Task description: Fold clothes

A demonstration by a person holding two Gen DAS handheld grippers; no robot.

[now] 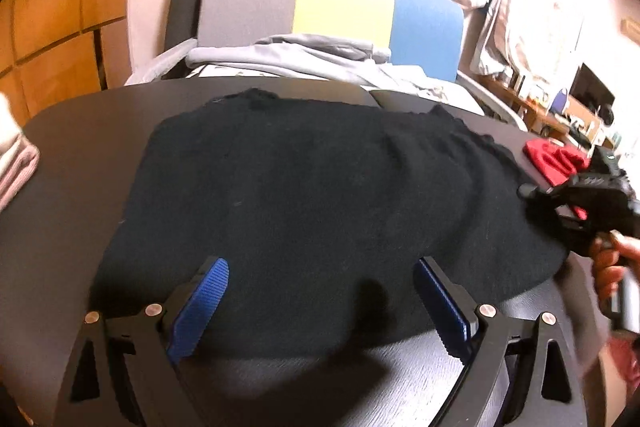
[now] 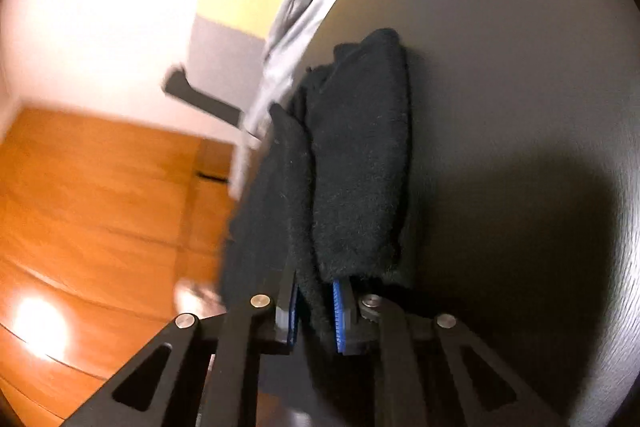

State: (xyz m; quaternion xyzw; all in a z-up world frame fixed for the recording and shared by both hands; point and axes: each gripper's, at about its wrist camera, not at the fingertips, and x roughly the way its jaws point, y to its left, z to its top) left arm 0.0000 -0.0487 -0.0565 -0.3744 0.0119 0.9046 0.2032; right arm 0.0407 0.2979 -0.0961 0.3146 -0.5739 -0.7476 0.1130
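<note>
Jaws on the right gripper [image 2: 314, 311] are clamped down on a bunched edge of the black garment [image 1: 320, 195], probably so that side can be lifted and carried over for a fold. The left gripper [image 1: 320, 307] is held wide open with nothing in it, parked just over the near hem, likely lined up for the next grab. The garment is spread flat on the dark table [image 1: 80, 163], with some red cloth [image 1: 552, 161] left off to the side.

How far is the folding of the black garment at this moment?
Done: little; the black garment lies mostly spread on the dark table. In hand: the right tool is shut on its edge, and the left tool hovers open above its near edge. Left: the folds themselves.
</note>
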